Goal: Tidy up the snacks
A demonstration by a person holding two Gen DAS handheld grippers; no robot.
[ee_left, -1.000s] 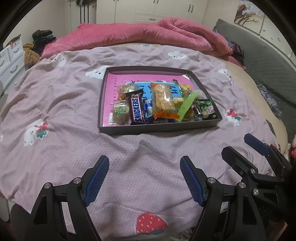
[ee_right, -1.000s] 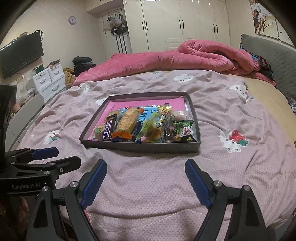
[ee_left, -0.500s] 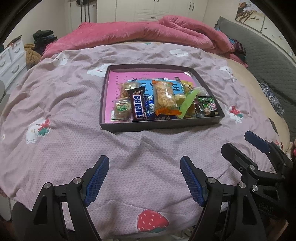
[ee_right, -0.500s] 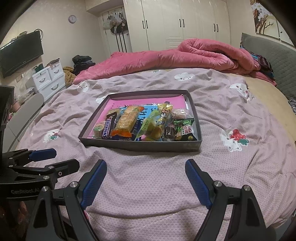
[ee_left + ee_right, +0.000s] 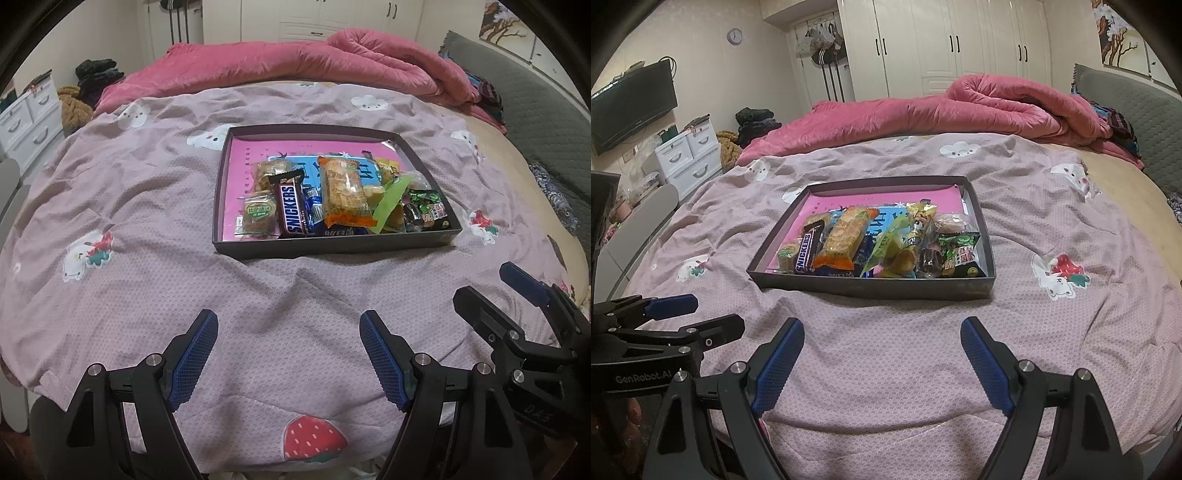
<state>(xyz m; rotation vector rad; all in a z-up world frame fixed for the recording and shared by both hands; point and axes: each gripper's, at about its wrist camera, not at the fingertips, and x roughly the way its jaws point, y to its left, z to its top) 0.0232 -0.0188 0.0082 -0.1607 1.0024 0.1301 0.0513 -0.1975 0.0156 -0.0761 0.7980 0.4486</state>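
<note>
Our left gripper [image 5: 286,354] and right gripper [image 5: 882,362] both released, empty, low in frame over bed [image 5: 147,295]. Snack tray [image 5: 332,247] ahead at frame centre, well apart. Snickers bar [image 5: 291,210] long axis points away from us; left gripper nearer.

In the dark tray [image 5: 334,246] the snacks overlap: the blue packet [image 5: 341,232] lies mostly under the orange-ended biscuit pack [image 5: 345,192], only its lower edge showing, with print too small to read. The near tray wall hides the bottoms of the front packets in the right wrist view. The small dark wrapped sweets [image 5: 929,260] beside the green packet [image 5: 960,251] are too blurred to name. The strawberry print [image 5: 314,441] on the bed cover is partly cut by the bed's near edge. Both grippers' bodies run off the lower picture edges. The lettering on the pink sheet [image 5: 242,177] lining the tray is illegible.
</note>
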